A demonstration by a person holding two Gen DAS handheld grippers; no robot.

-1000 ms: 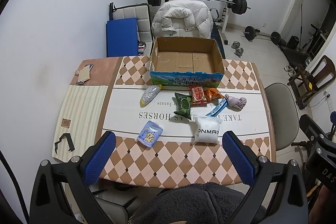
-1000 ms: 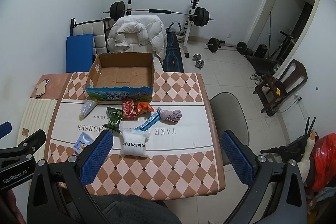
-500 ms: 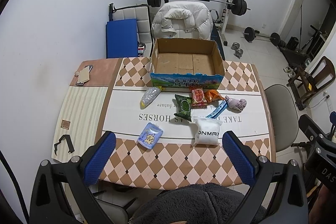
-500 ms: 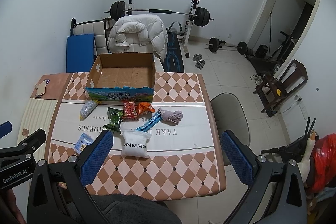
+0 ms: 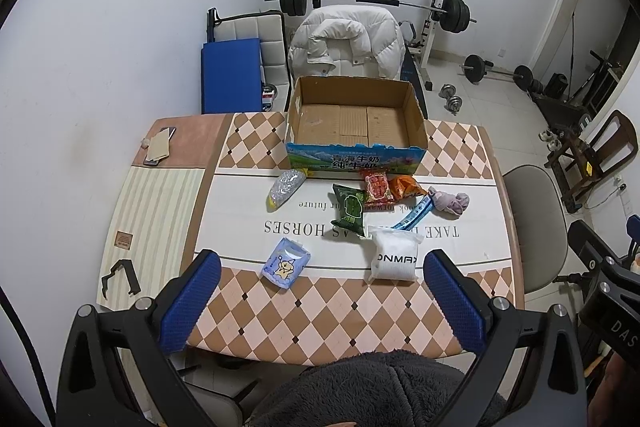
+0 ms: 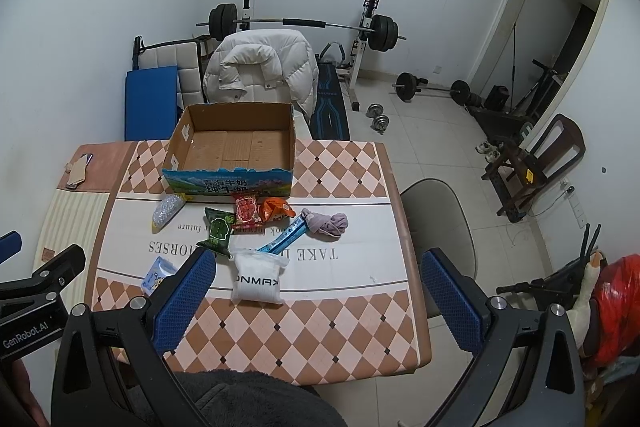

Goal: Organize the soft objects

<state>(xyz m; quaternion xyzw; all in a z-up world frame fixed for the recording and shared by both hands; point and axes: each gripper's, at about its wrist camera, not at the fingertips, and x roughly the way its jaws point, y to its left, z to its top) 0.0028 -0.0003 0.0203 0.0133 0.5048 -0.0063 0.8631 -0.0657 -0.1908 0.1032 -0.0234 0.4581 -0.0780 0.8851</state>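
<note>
An open empty cardboard box (image 5: 356, 115) (image 6: 232, 143) stands at the table's far side. In front of it lie soft packets: a silver bag (image 5: 285, 185), a green packet (image 5: 349, 207), a red packet (image 5: 376, 185), an orange packet (image 5: 405, 187), a blue stick pack (image 5: 414, 215), a mauve cloth (image 5: 452, 202), a white ONMAX pouch (image 5: 394, 258) (image 6: 258, 279) and a pale blue pouch (image 5: 286, 263). My left gripper (image 5: 320, 301) and right gripper (image 6: 316, 301) are open and empty, held above the table's near edge.
The table (image 5: 320, 311) has a checked cloth. A phone and card (image 5: 158, 146) lie at its far left, a black clip (image 5: 120, 277) at the near left. A grey chair (image 6: 436, 223) stands right of the table. A white jacket on a chair (image 5: 346, 43) and weights are behind.
Both views have shifted very slightly; the objects on the table have not moved and both grippers stay open.
</note>
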